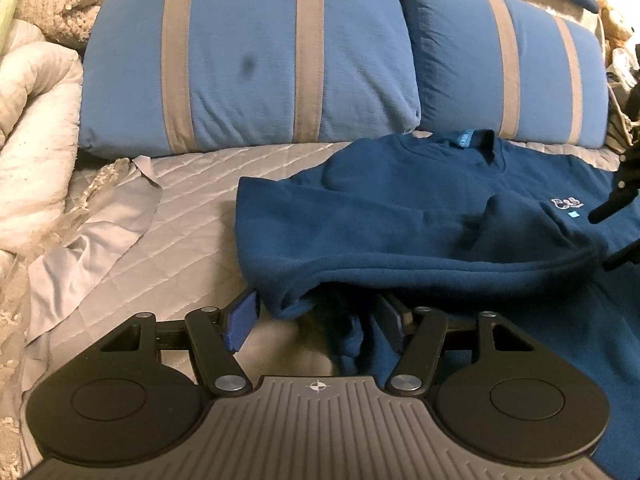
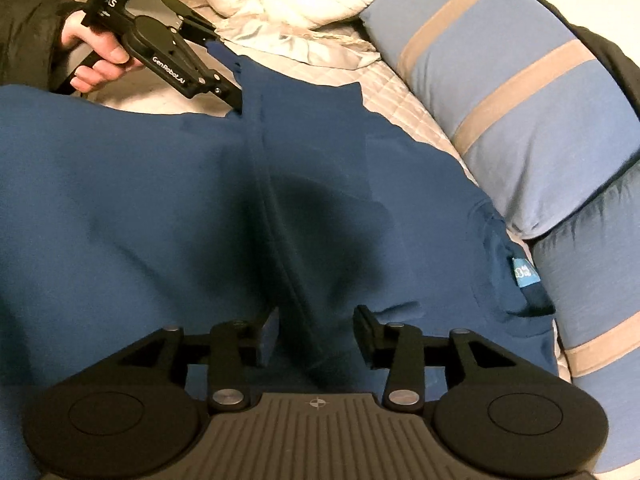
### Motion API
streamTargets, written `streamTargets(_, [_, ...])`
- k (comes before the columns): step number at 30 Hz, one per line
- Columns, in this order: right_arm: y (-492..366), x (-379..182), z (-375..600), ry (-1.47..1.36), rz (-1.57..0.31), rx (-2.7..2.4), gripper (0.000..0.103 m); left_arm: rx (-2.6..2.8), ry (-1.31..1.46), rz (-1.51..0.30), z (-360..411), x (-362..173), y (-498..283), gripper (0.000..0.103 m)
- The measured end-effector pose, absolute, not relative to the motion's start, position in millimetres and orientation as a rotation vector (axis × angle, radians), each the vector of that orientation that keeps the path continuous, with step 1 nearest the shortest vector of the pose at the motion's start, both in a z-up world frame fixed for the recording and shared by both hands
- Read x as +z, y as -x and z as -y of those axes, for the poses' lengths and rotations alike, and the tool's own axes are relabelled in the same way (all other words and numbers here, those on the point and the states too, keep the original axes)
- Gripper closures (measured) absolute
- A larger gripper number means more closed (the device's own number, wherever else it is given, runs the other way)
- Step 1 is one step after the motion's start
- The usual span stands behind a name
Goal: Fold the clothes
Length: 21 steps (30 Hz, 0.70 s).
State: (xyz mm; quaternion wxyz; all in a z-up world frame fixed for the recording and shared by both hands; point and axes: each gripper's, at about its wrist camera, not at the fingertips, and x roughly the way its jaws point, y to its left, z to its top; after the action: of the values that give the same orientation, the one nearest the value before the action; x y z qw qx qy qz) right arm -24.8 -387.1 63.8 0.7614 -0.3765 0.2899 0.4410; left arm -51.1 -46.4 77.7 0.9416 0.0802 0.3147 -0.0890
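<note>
A dark blue fleece sweater (image 1: 400,216) lies spread on the quilted bed cover (image 1: 192,184), collar toward the pillows, with a small white logo (image 1: 566,203) on the chest. My left gripper (image 1: 316,312) is at its left edge. A thick fold is lifted over its blue pads and bunched between them, so it looks shut on the fabric. In the right wrist view the same left gripper (image 2: 226,68), held by a hand (image 2: 100,52), pulls the sweater (image 2: 140,184) up to a peak. My right gripper (image 2: 316,332) hovers open above a raised seam, pads clear of the cloth.
Two blue pillows with grey stripes (image 1: 248,64) (image 1: 508,68) stand along the far side of the bed. A rumpled pale duvet (image 1: 36,120) is piled at the left. A loose grey sheet (image 1: 100,232) lies beside the sweater. The right gripper (image 1: 612,200) shows at the frame's right edge.
</note>
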Motion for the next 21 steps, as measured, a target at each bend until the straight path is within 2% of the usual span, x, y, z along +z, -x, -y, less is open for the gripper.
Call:
streamTargets(7, [20,41,372,0.893,-0.637,0.965,0.061,-0.205,-0.085,-0.619,37,78,48,0.041])
streamTargets(8, [19,38,371,0.907,-0.643,0.968,0.07,-0.206,-0.074,-0.61,36,78,48,0.041])
streamTargets(9, [18,36,370,0.917,-0.647,0.966,0.083,-0.204,-0.07,-0.605,36,79,47,0.041])
streamTargets(11, [15,39,369,0.921,-0.641,0.935,0.093,-0.198,-0.08,-0.594,38,79,45,0.041])
streamTargets(21, [19,94,377,1.09,-0.337,0.567,0.095,-0.057,-0.226,-0.6,44,76,25,0.042])
